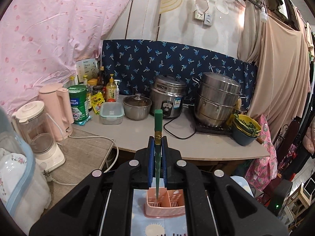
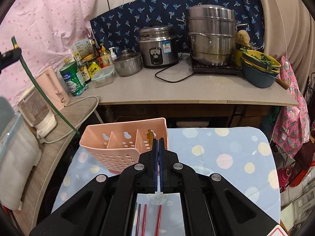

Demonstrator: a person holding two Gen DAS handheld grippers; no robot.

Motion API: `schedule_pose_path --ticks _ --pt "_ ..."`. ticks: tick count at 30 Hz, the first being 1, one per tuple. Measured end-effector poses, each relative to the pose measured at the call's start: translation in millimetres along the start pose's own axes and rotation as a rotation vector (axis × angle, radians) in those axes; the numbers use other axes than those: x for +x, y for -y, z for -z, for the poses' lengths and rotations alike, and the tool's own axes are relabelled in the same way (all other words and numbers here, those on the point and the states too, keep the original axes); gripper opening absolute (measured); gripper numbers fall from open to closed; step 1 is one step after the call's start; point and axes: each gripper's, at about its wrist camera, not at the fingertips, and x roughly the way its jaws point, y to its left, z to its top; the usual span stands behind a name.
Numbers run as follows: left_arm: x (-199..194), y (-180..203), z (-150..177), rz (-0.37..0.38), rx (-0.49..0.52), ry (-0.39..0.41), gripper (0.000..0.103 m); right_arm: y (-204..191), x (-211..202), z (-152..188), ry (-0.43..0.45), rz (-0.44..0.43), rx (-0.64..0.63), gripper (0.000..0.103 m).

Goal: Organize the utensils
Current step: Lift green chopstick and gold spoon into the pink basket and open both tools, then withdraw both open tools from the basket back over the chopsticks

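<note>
My left gripper (image 1: 158,140) is shut on a green chopstick (image 1: 158,124) with a gold band, gripped near its thick end. Its thin tip points down toward the pink divided caddy (image 1: 165,206), which shows below between the fingers. In the right wrist view that gripper (image 2: 10,55) is at the far left, with the chopstick (image 2: 39,90) slanting down to just left of the caddy (image 2: 122,149). My right gripper (image 2: 158,143) is shut with nothing visible between its pads, just in front of the caddy's right compartment. A gold leaf-shaped piece (image 2: 150,134) shows beside its tips. Red chopsticks (image 2: 158,218) lie on the dotted cloth (image 2: 226,157).
Behind the cloth-covered table, a grey counter (image 2: 177,92) carries a rice cooker (image 2: 157,47), a steamer pot (image 2: 210,35), a small lidded pot (image 2: 128,63), bottles and stacked bowls (image 2: 259,68). A pink kettle (image 1: 57,106) and a blender (image 1: 39,133) stand on the left, with a cable (image 1: 88,137) trailing beside them.
</note>
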Motion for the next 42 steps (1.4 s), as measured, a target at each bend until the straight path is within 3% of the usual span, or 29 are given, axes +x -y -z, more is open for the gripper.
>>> schedule_pose_path --ticks 12,14,16,18,21,29,42 --pt "68 -10 43 -0.003 -0.007 -0.133 0.007 4 53 5 -0.085 -0.019 0.017 0.002" --pt "72 -13 50 -0.002 -0.017 -0.149 0.007 4 50 5 -0.06 -0.015 0.021 0.006" --pt "73 -15 55 -0.006 -0.022 -0.153 0.008 5 45 7 -0.039 -0.02 0.031 0.021" --pt "70 -17 58 -0.007 -0.026 -0.156 0.012 6 38 8 -0.022 -0.022 0.04 0.029" --pt "62 -20 62 -0.007 -0.033 -0.154 0.025 8 23 9 0.0 -0.03 0.05 0.029" --pt "20 -28 84 -0.014 -0.029 -0.147 0.037 10 -24 40 0.021 -0.041 0.055 0.032" --pt "-35 -54 195 -0.05 -0.011 -0.282 0.038 3 -70 153 -0.057 -0.007 0.029 0.032"
